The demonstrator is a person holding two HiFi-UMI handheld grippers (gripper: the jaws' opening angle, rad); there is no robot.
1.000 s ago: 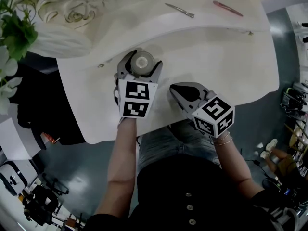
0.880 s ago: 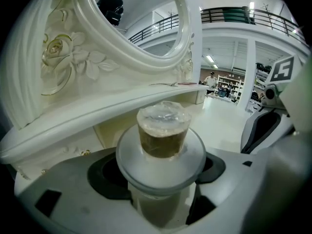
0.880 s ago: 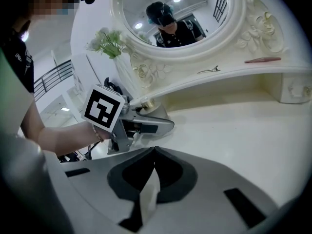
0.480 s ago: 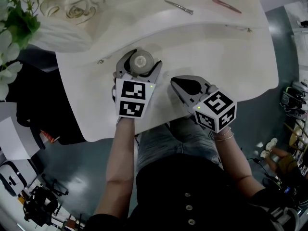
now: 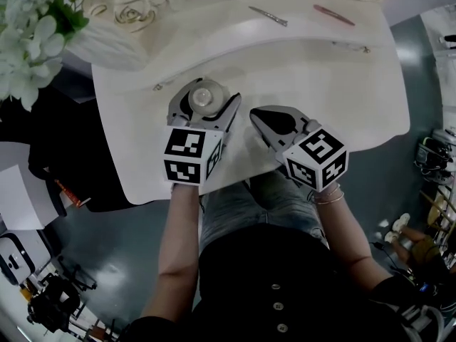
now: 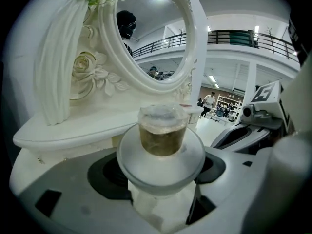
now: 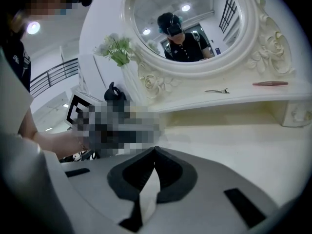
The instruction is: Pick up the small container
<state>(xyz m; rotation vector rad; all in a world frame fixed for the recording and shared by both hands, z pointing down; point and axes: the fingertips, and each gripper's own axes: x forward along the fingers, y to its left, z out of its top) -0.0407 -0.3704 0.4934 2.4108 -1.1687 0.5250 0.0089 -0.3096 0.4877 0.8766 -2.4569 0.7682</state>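
1. The left claw [image 5: 204, 100] is clenched on the small container [image 6: 162, 132], with one jaw on each side of its frosted body (the grip looks made).
2. The right claw [image 5: 260, 120] has its jaws pressed together on nothing and sits just right of the small container.
3. The small container is over the counter [image 5: 335, 84]. I cannot tell whether its base has left the surface, so the lift itself seems to be what remains.
4. Beyond the small container stands the mirror [image 6: 151, 38].
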